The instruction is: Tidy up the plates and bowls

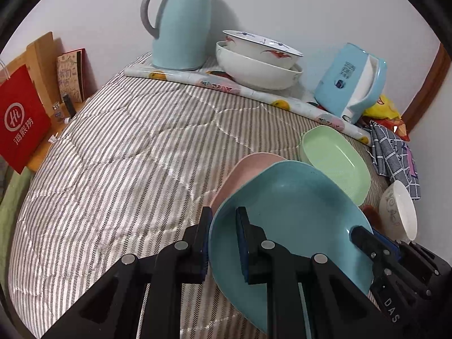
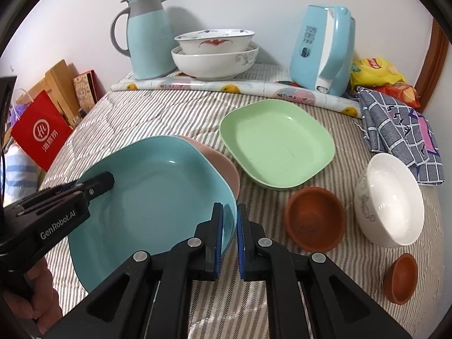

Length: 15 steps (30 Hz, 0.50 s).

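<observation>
A teal plate [image 2: 158, 197] is held tilted over a pink plate [image 2: 226, 166] on the striped cover. My left gripper [image 1: 224, 243] is shut on the teal plate's [image 1: 291, 214] left rim. My right gripper [image 2: 230, 237] is shut on its right rim and also shows in the left wrist view [image 1: 367, 243]. A green plate [image 2: 276, 141] lies flat behind, also in the left wrist view [image 1: 336, 163]. A white bowl [image 2: 392, 200], a brown bowl [image 2: 313, 217] and a smaller brown bowl [image 2: 401, 279] sit at the right.
Two stacked white bowls [image 2: 214, 53] stand at the back between a teal jug [image 2: 149, 36] and a blue kettle [image 2: 325, 48]. A checked cloth [image 2: 401, 124] and snack bags [image 2: 375, 73] lie at the back right. A red bag [image 2: 39, 132] stands off the left edge.
</observation>
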{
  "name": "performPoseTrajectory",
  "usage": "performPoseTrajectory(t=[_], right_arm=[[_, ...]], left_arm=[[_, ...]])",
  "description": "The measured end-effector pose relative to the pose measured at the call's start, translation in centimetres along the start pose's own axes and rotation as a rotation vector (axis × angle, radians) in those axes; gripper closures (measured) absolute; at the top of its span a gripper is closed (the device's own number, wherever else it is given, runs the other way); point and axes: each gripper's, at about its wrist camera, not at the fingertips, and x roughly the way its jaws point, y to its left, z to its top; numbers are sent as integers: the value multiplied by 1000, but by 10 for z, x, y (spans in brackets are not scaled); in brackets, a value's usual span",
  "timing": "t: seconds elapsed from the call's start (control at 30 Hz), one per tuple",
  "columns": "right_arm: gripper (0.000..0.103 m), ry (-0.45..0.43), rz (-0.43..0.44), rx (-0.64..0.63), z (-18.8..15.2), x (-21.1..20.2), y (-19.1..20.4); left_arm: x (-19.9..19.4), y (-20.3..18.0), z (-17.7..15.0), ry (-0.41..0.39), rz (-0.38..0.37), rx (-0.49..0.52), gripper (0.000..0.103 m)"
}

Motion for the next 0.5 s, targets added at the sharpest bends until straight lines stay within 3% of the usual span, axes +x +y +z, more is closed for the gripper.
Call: performPoseTrajectory(t=[0.5], right_arm=[[94,35,-25,-27,13,29,-1]], left_arm=[[24,2,2,15,-2,8,86]])
